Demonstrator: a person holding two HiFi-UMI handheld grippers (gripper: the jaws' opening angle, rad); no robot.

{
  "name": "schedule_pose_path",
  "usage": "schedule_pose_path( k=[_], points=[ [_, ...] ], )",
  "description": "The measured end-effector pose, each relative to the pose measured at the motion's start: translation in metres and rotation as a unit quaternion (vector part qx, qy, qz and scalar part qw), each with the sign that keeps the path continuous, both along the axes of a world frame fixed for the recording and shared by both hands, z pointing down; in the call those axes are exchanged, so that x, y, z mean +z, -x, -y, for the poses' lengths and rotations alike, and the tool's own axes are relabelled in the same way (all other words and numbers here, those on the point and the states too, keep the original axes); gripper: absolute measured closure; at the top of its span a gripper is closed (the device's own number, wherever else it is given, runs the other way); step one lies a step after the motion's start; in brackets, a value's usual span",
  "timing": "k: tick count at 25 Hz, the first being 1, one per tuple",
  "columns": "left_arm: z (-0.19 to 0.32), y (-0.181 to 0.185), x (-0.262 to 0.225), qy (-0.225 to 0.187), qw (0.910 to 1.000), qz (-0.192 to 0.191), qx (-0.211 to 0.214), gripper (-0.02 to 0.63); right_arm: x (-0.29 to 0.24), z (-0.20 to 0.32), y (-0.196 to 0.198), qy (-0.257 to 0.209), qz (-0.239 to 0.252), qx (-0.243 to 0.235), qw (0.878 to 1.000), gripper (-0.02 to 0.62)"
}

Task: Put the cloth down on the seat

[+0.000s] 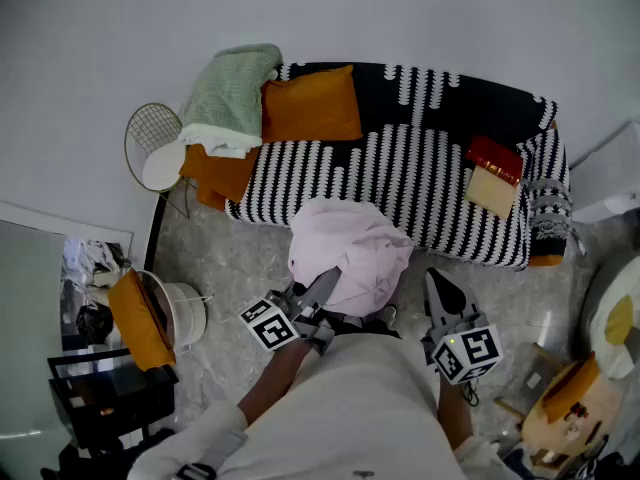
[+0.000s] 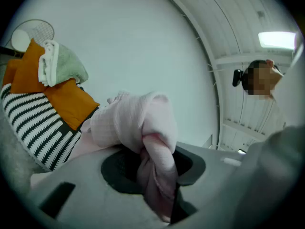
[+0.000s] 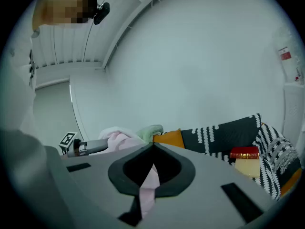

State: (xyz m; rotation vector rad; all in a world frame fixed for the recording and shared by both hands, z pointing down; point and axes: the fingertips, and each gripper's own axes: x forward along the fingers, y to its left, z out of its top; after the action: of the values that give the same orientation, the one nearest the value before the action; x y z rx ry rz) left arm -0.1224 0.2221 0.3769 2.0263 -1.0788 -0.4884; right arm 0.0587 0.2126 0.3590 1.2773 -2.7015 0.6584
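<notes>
Cloth [image 1: 350, 253] hangs bunched up just in front of the sofa's front edge, pinched tight by my left gripper [image 1: 330, 280] and right gripper [image 1: 438, 283], so I should lift it over the bare striped seat [image 1: 400, 183], lower it flat, then let go.

Your cloth [image 1: 350, 253] was plain pale pink. The sofa [image 1: 420, 183] on its far side wore a black cover with rows of white dashes, dense on the seat and sparser on the back. At the sofa's left, the cushion [image 1: 310, 105] was plain orange and the blanket [image 1: 232, 93] was sage green with a white edge. At its right, the book [image 1: 495, 158] was red and the box [image 1: 490, 192] under it cream. Your left gripper [image 1: 330, 278] and right gripper [image 1: 440, 288] were grey and black, their cubes white with black squares. The floor [image 1: 230, 268] was speckled grey. Near left, the bucket [image 1: 188, 313] was white. Your shirt [image 1: 350, 408] was off-white.
</notes>
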Motion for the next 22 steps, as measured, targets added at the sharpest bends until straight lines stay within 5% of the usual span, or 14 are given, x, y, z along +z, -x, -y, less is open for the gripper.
schedule_pose_path(
  k=[6, 12, 22],
  points=[
    [-0.013, 0.003, -0.001, 0.009, 0.9991, -0.041, -0.009, 0.474, 0.002, -0.017, -0.002, 0.001, -0.003, -0.002, 1.0, 0.588],
    [-0.026, -0.001, -0.007, 0.0, 0.999, -0.044, -0.004, 0.474, -0.008, -0.029, -0.008, 0.001, 0.059, 0.005, 0.998, 0.588],
    [-0.04, -0.002, -0.013, 0.009, 0.9992, -0.036, -0.015, 0.472, 0.006, -0.053, -0.009, 0.035, 0.07, 0.004, 0.997, 0.588]
  ],
)
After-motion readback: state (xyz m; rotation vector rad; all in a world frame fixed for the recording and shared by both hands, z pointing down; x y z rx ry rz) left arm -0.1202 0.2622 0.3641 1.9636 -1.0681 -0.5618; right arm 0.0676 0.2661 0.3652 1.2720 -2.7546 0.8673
